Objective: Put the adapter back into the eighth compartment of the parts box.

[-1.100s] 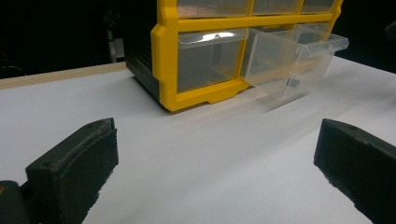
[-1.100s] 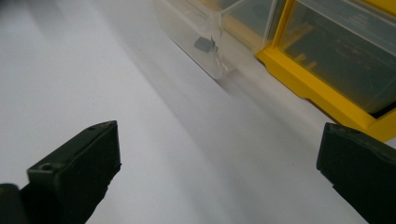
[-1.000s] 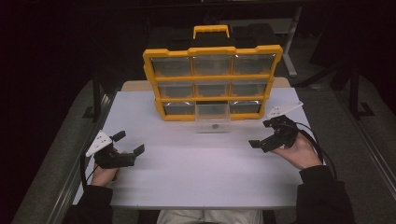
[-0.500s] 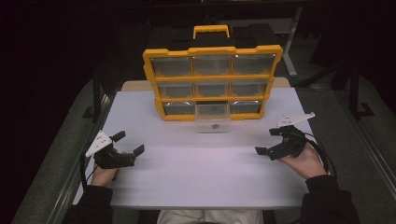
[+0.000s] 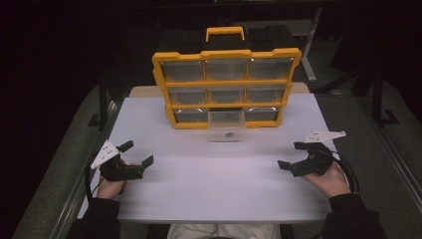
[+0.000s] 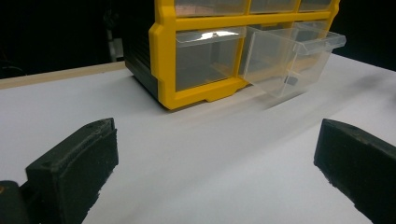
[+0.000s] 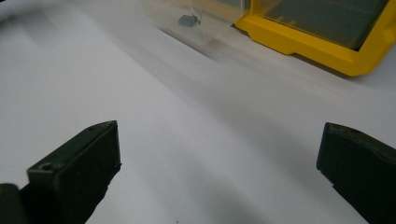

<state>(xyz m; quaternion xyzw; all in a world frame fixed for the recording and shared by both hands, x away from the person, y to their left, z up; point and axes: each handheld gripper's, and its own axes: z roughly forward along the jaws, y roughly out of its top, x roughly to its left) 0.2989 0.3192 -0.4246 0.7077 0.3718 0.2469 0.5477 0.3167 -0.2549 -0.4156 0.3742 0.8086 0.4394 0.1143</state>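
drawer [image 5: 226, 125] pulled out of yellow organizer [image 5: 226, 84], bottom middle, small dark part [image 5: 229, 134] inside. left tool [image 5: 135, 160] and right tool [image 5: 293, 155] both wide, empty, flanking the drawer on white surface [image 5: 214, 184], well apart; neither clearly nearer.

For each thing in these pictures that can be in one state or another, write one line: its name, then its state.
Bottom-middle drawer: pulled out, a small dark item inside.
Other drawers: pushed in.
Organiser: upright on the table, handle on top.
Left gripper: open, empty, held in a hand near the table's left edge.
Right gripper: open, empty, held in a hand near the table's right edge.
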